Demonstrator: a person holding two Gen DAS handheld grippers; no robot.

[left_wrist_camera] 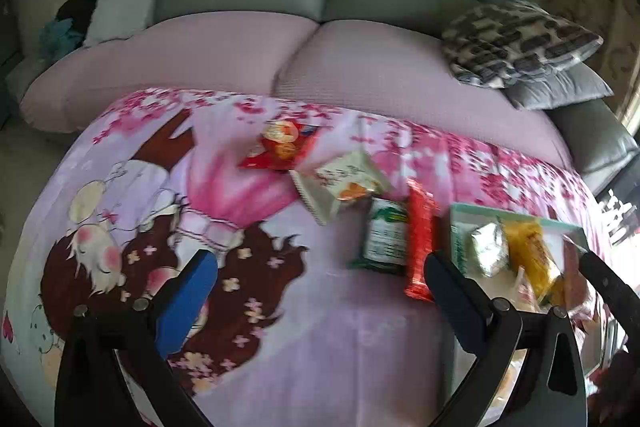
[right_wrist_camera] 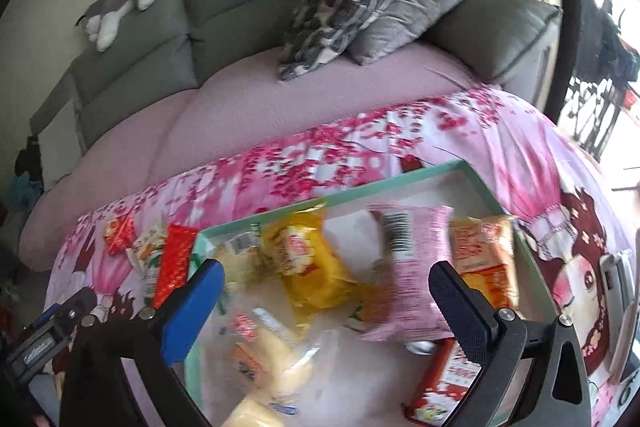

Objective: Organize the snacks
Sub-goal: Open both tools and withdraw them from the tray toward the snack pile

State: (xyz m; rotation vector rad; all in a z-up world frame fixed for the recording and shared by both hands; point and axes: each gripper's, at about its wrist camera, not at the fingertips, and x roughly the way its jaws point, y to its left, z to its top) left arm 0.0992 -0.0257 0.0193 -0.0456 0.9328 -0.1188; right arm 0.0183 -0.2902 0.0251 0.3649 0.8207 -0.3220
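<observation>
Left view: the left gripper (left_wrist_camera: 320, 273) hangs with fingers spread and nothing between them; ahead of them lie a green pack (left_wrist_camera: 383, 239) and a red bar (left_wrist_camera: 420, 241), just left of the tray (left_wrist_camera: 460, 223). Take the nearest across its narrow width. Right view: the right gripper (right_wrist_camera: 326, 287), fingers spread and holding nothing, hovers over the tray's yellow pack (right_wrist_camera: 308, 263) and pink pack (right_wrist_camera: 416, 259); drop new snacks into bare spots.
</observation>
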